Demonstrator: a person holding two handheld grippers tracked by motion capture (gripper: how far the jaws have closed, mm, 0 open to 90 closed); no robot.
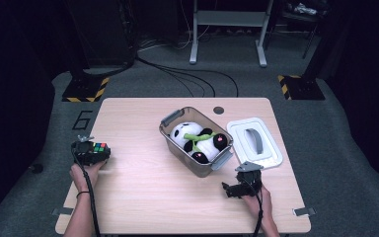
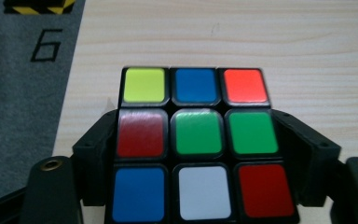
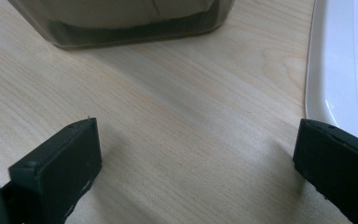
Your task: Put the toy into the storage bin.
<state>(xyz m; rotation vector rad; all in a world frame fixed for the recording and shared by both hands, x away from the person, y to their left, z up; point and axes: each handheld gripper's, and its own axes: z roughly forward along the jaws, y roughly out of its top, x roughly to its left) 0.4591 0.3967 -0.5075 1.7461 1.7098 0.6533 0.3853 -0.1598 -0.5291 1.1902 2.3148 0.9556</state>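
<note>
One puzzle cube (image 2: 198, 144) between the left gripper's (image 2: 198, 158) jaws.
Jaws clamped on its two sides; coloured face upward, no long axis. Right gripper (image 3: 196, 163) spread apart, bare table (image 3: 177, 116) between.

Left tool (image 1: 100, 151) jaws seemingly pressed inward, right tool (image 3: 196, 163) jaws wide apart, low

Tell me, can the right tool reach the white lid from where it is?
Probably yes. The right tool stands open on bare table just before the lid, and nothing lies between them.
</note>
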